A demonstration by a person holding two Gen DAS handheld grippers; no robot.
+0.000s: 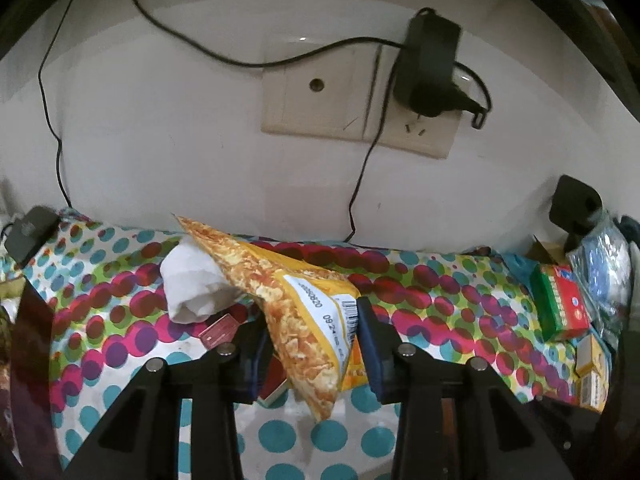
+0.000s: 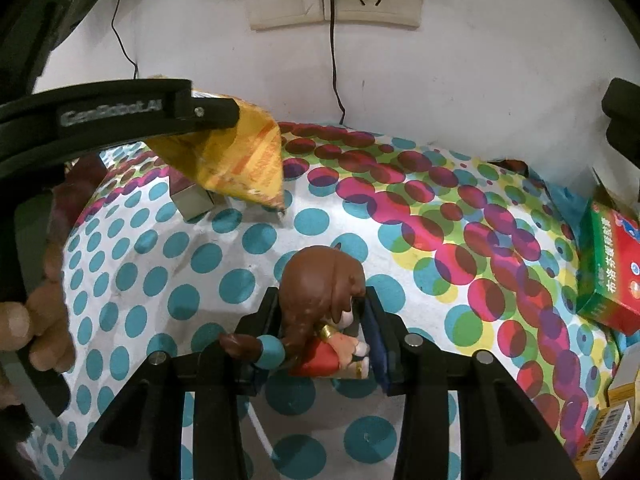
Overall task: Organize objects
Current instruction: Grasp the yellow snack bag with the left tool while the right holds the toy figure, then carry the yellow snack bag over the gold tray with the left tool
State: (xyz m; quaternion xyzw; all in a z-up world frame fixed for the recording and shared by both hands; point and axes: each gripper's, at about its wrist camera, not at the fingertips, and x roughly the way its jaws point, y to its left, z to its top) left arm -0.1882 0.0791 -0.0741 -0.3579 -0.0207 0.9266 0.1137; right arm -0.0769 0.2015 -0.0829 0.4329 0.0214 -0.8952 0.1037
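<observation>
Both my grippers are loaded: my left fingers (image 1: 310, 344) pinch a yellow snack bag (image 1: 296, 312) lifted above the dotted desk (image 1: 460, 308), while my right fingers (image 2: 320, 336) clamp a brown-haired doll (image 2: 324, 300) between them.

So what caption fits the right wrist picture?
Right gripper holds a brown-haired toy figurine above a colourful polka-dot tablecloth.

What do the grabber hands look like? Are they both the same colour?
Yes. The left gripper and the right gripper are both black plastic, with angular struts, round silver bolts and dark blue pads inside the fingers. In the right wrist view the left gripper's side reads "GenRobot.AI" in pale letters, and bare fingers grip its handle.
</observation>
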